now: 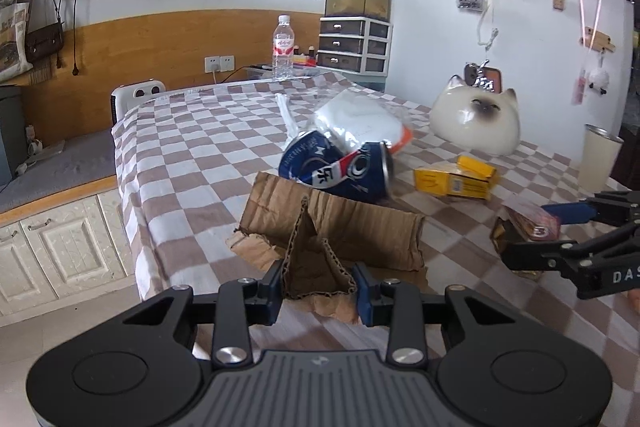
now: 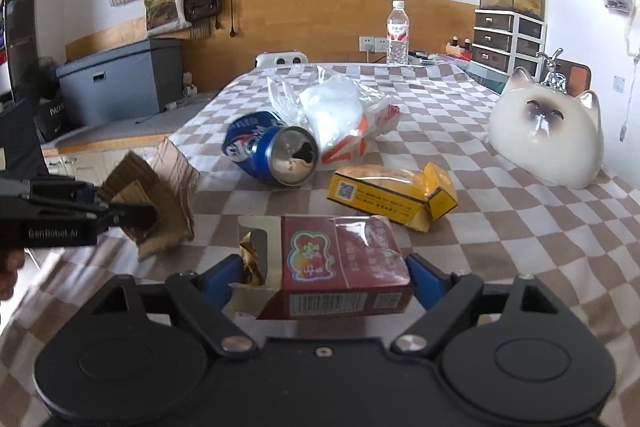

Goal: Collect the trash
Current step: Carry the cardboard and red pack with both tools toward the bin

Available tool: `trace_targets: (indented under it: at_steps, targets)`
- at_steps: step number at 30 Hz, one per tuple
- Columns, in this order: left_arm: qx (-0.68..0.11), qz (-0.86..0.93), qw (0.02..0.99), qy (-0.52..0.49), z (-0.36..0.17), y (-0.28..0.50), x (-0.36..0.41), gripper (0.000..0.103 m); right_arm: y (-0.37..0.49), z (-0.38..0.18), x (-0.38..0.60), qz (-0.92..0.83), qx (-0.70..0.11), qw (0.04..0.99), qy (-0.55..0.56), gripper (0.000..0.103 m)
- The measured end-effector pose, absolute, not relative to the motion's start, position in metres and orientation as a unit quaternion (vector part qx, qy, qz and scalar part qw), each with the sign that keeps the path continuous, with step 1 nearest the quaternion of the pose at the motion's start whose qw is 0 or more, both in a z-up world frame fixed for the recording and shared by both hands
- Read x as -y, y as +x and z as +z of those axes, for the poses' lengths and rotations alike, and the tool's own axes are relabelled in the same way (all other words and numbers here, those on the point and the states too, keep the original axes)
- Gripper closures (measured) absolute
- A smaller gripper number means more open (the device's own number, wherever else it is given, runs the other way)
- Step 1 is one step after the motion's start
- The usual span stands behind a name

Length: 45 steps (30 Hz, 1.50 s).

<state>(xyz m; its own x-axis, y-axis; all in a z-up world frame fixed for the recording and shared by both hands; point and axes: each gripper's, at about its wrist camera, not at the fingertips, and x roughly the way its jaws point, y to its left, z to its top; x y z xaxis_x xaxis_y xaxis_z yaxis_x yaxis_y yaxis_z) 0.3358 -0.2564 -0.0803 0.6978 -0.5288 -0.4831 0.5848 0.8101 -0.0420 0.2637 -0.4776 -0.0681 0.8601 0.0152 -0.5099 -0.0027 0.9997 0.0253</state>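
One table (image 2: 500,227) under a brown-and-white checked cloth carries everything here, and on it five pieces of trash can be counted. The largest is the single piece of torn corrugated cardboard (image 1: 340,227) at the near left edge — the left gripper (image 1: 318,293) is clamped on a folded flap of it, blue pads pressing both sides, jaws narrow. Next comes one crumpled clear plastic bag (image 2: 340,111) with white and orange inside, lying mid-table, and touching its near side one dented blue drink can (image 2: 268,151) on its side, open end facing the right wrist camera. In front of the can and to the right lies one yellow carton (image 2: 392,195), flattened, with an end flap open. Nearest is one red cigarette pack (image 2: 340,267), lid torn open with gold foil showing — it sits crosswise between the fingers of the right gripper (image 2: 324,281), whose jaws stand wide with the pads against the pack's two ends, holding it. Not trash: one white cat-shaped ceramic piece (image 2: 548,131) at the right side, one white tumbler (image 1: 600,159) near the right edge, and one water bottle (image 2: 397,35) upright at the far end.
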Motion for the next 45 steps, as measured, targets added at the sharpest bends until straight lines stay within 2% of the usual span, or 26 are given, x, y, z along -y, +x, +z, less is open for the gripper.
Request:
trace_targets:
  at_steps: [22,45]
  targets:
    - [-0.203,-0.269,0.941,0.009,-0.052,0.271,0.190,0.066,0.207,-0.043,0.420,-0.028,-0.198,0.979,0.049,0.015]
    - [-0.211,-0.175,0.961,-0.049,-0.067,0.288,0.047,0.065,0.252,-0.045,0.292,0.036,-0.207,0.977,0.024,0.015]
